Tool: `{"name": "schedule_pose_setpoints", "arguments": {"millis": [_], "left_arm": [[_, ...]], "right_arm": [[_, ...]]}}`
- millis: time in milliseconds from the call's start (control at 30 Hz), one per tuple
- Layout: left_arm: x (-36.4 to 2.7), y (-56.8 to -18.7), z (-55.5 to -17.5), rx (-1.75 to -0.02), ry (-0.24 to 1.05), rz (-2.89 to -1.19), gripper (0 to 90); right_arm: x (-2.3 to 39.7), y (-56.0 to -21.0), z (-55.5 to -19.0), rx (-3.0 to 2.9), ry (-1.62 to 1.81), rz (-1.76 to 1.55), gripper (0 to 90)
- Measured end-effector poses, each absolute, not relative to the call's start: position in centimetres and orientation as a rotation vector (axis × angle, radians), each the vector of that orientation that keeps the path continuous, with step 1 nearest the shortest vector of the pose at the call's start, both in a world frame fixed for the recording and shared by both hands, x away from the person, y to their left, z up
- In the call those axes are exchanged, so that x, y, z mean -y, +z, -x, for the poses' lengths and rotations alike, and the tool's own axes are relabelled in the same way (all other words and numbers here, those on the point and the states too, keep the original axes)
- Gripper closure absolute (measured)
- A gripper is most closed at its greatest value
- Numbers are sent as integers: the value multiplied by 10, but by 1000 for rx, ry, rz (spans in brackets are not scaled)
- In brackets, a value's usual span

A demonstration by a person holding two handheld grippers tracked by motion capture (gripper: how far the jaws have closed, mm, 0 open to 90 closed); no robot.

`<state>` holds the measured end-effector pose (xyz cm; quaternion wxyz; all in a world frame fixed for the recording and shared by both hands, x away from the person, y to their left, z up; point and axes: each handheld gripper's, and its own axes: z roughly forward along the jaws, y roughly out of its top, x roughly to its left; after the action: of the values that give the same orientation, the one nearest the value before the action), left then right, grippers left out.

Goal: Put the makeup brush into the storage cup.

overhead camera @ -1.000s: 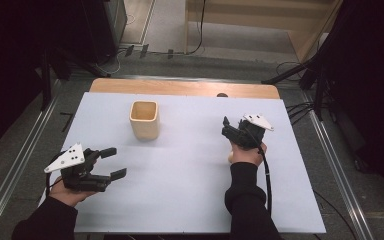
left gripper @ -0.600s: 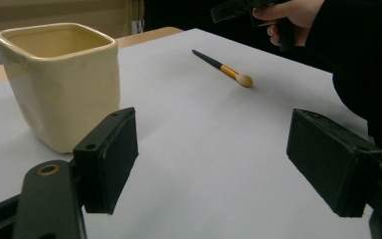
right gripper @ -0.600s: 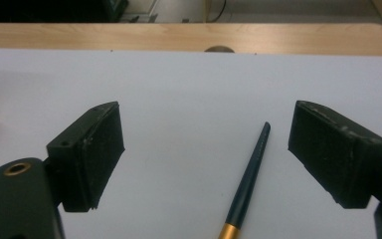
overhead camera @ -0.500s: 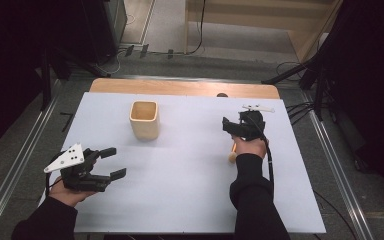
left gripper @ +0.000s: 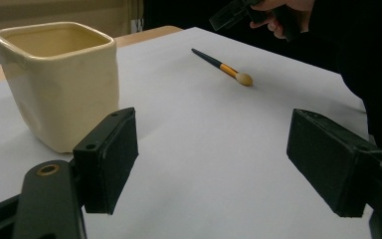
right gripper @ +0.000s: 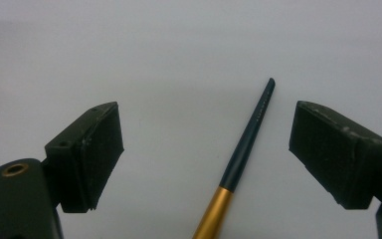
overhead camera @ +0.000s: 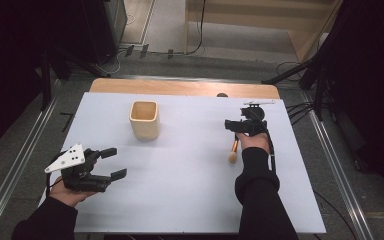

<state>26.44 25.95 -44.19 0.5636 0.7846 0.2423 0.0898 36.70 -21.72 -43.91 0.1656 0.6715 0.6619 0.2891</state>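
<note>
Makeup brush (right gripper: 241, 159), dark-handled with gold ferrule, lies right of cream ceramic cup (overhead camera: 144, 120); right tongs (right gripper: 206, 154) apart, hovering above handle. Next: lower, clamp. Left tongs (overhead camera: 111, 163) apart, idle.

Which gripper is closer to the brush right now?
Right. The right gripper hangs open just above the brush handle; the left gripper sits open at the table's opposite near corner, far off.
</note>
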Motion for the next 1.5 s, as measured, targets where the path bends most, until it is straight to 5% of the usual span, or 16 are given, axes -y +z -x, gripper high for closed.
{"name": "schedule_pose_setpoints", "arguments": {"millis": [1167, 1500], "left_arm": [[-258, -442, -265, -563, 197, -1856, 209], [-258, -442, -265, -566, 197, -1855, 209]], "right_arm": [[215, -443, -406, -2031, 467, -2310, 145], [216, -447, -408, -2028, 407, -2323, 69]]}}
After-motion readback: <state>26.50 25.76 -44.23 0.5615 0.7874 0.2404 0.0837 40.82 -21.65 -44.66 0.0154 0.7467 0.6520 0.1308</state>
